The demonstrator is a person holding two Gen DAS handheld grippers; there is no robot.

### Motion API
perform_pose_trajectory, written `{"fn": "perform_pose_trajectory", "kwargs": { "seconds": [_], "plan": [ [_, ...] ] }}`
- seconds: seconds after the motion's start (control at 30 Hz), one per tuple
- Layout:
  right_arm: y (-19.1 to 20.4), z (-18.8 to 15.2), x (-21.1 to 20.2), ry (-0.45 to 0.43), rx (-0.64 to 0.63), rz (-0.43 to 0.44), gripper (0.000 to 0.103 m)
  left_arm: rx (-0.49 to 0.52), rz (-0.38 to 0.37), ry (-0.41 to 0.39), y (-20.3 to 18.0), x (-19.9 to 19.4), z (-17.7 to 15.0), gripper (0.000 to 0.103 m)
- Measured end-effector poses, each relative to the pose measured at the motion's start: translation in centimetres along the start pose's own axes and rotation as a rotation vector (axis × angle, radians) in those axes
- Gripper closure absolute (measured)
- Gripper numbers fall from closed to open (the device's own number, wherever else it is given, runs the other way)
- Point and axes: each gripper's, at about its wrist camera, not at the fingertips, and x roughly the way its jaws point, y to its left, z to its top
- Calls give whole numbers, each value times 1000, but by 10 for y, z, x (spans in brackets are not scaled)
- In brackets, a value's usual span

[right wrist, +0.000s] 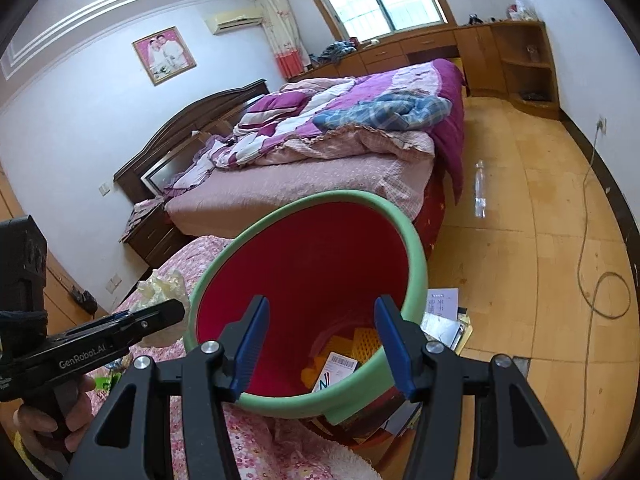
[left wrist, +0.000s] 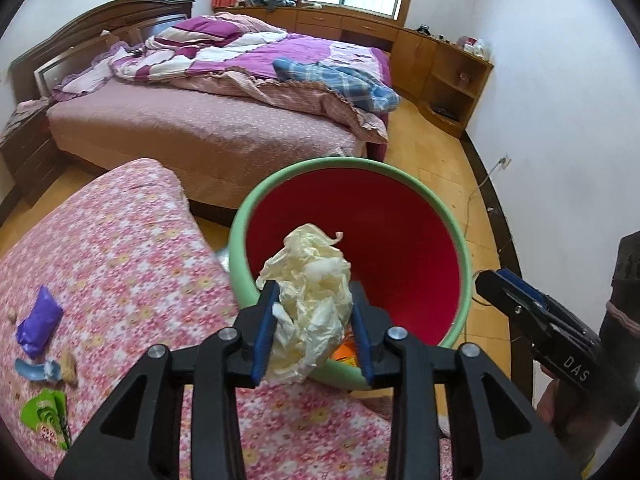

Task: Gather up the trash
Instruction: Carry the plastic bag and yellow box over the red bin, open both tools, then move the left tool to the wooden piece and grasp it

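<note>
The left gripper (left wrist: 314, 322) clamps a crumpled cream plastic wrapper (left wrist: 310, 304), with the green-rimmed red plastic bin (left wrist: 360, 168) just ahead and below it. The right gripper (right wrist: 320, 344) hangs spread and empty over that bin's near rim, so the left is the one placed to drop

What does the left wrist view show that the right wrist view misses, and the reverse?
Left wrist only: the purple wrapper, blue scrap and green packet on the floral cover, and the left tool shut on the crumpled bag.

Right wrist only: the bin's contents, orange pieces and a labelled box, a clear bottle on the floor, papers beside the bin, and the right tool open.

Both: the red bin with its green rim, and the bed.
</note>
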Motion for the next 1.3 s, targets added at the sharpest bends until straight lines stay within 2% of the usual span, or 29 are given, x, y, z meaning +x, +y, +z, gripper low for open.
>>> {"fn": "perform_pose_trajectory", "kwargs": {
  "seconds": [0.13, 0.5, 0.9, 1.07, 1.3],
  "plan": [
    [-2, 1, -1, 2, 13, -3, 45, 1, 9, 1, -1, 0, -1, 58],
    [16, -3, -8, 12, -12, 15, 41, -83, 71, -5, 27, -23, -19, 58],
    [55, -13, -5, 56, -59, 81, 39, -240, 179, -44, 104, -72, -54, 58],
    [75, -20, 0, 80, -88, 98, 39, -330, 234, -54, 144, -88, -73, 58],
    [94, -26, 8, 109, -120, 105, 39, -398, 327, -67, 190, -105, -91, 58]
  ]
}}
